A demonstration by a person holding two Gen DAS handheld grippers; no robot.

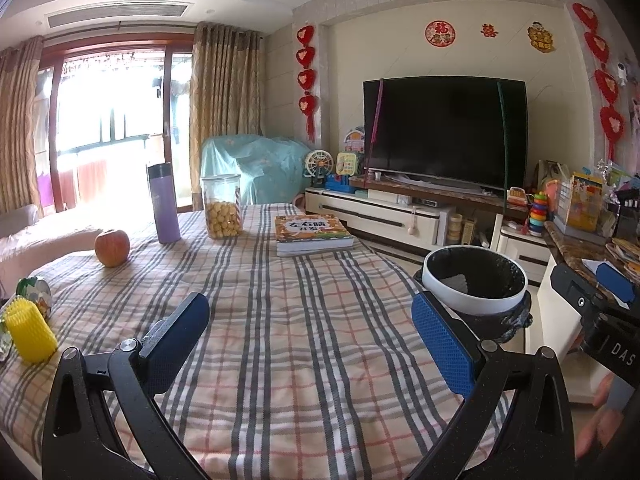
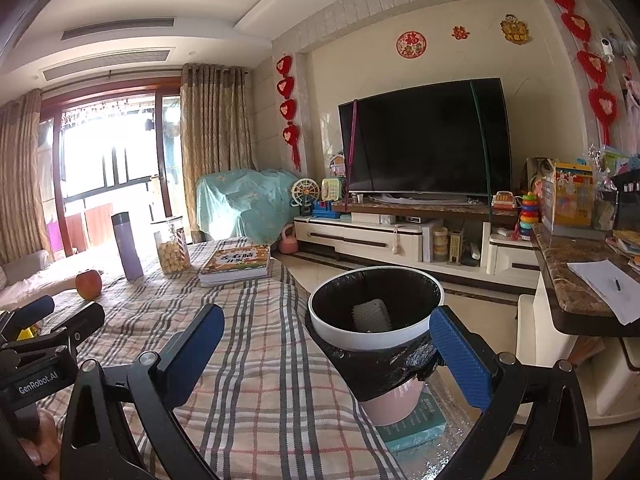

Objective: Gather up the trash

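Measured from the bin [image 1: 475, 280], the yellow foam net sleeve [image 1: 30, 334] stands upright at the table's far-left edge, just beside a crumpled wrapper [image 1: 36, 294]. The left gripper [image 1: 310, 340], fingers spread and holding nothing, is probably the nearer tool, with the sleeve off its left finger. The right gripper [image 2: 326, 352], likewise spread and empty, hangs by the bin, which already holds a white foam net [image 2: 372, 314].

I am facing a big dark TV [image 1: 444, 132] sitting on a white cabinet [image 1: 384, 216] against a cream wall [image 1: 400, 52] where red heart ornaments [image 1: 306, 76] are hanging. Daylight is pouring through the balcony door [image 1: 108, 120], tan curtains [image 1: 224, 108] are framing it, and a checked cloth [image 1: 280, 320] is covering my table.
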